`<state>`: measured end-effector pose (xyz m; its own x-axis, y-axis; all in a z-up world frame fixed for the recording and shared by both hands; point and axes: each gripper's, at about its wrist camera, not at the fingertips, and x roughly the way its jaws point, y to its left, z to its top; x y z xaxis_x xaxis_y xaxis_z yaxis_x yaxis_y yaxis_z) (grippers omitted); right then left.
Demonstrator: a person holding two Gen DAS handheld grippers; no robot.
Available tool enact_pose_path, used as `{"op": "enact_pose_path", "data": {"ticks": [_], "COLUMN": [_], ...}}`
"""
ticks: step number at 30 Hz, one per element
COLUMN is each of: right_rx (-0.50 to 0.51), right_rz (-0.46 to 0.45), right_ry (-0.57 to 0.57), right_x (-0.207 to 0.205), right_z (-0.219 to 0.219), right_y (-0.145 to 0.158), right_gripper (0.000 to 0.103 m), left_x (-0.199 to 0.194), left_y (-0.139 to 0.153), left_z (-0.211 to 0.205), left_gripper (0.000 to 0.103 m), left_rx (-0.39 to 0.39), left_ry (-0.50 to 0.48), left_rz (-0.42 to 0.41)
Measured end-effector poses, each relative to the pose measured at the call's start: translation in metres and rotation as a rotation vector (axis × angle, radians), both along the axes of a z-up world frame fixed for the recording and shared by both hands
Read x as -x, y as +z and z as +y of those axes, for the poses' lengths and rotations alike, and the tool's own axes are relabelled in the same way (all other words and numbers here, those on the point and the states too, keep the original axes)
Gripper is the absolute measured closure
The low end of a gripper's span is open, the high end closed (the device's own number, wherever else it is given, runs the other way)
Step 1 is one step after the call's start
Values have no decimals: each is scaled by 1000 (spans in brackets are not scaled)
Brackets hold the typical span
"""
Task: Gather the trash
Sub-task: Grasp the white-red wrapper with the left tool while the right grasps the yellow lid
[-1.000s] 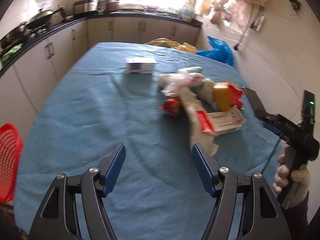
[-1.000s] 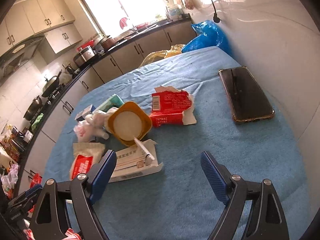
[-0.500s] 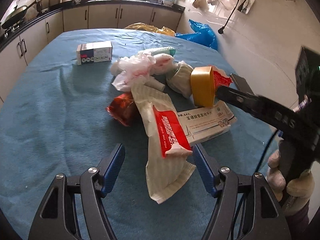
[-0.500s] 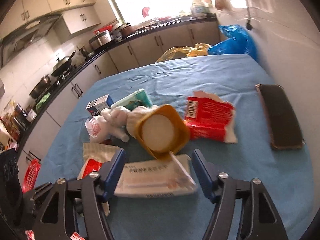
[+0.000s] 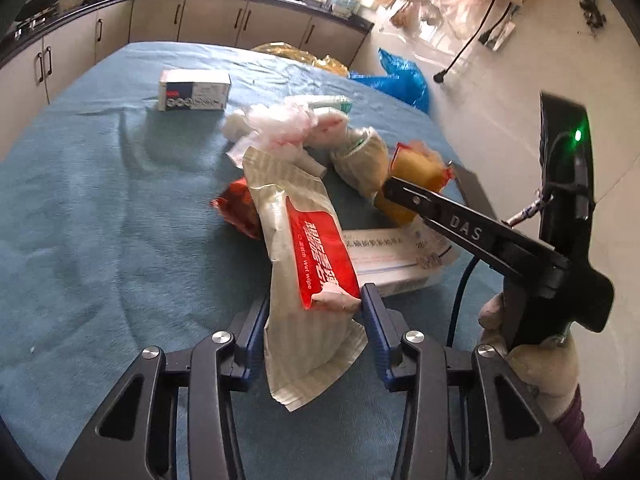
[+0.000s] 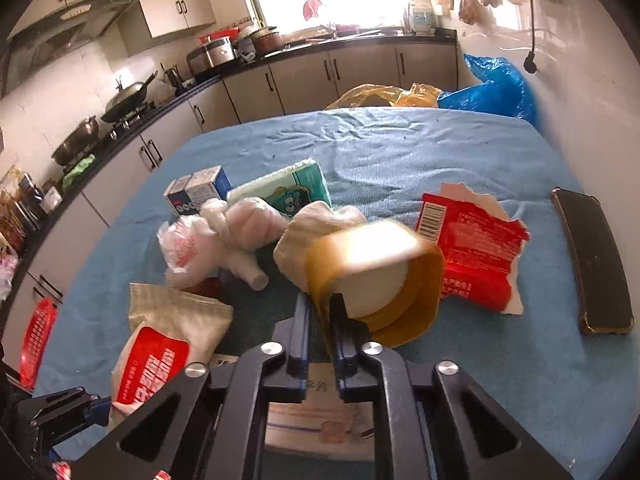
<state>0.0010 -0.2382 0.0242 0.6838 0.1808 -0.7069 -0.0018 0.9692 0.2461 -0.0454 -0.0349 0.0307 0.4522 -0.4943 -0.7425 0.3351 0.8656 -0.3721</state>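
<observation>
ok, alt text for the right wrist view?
The right tongs pinch the rim of a tipped yellow cup over a blue tablecloth strewn with trash. A wet-wipe pack lies at left, a torn red wrapper and a phone at right.
</observation>
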Motion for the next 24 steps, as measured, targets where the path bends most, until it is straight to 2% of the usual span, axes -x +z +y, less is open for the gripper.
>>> {"op": "enact_pose_path", "data": {"ticks": [6,11,24], "right_rx": [-10,-56,-132], "right_rz": [-35,-50,-89], "right_ry": [6,12,83], "right_x": [26,48,86], "right_z": [5,8,37], "right_y": [15,27,54], "right_gripper": [97,97,97], "left_x": [23,44,70], "left_y": [26,43,52], "left_z": [23,49,108], "left_gripper": [61,61,61], "left_rx": [12,15,62], "left_ry": [27,63,183], "left_rz": [-88,-147,-152]}}
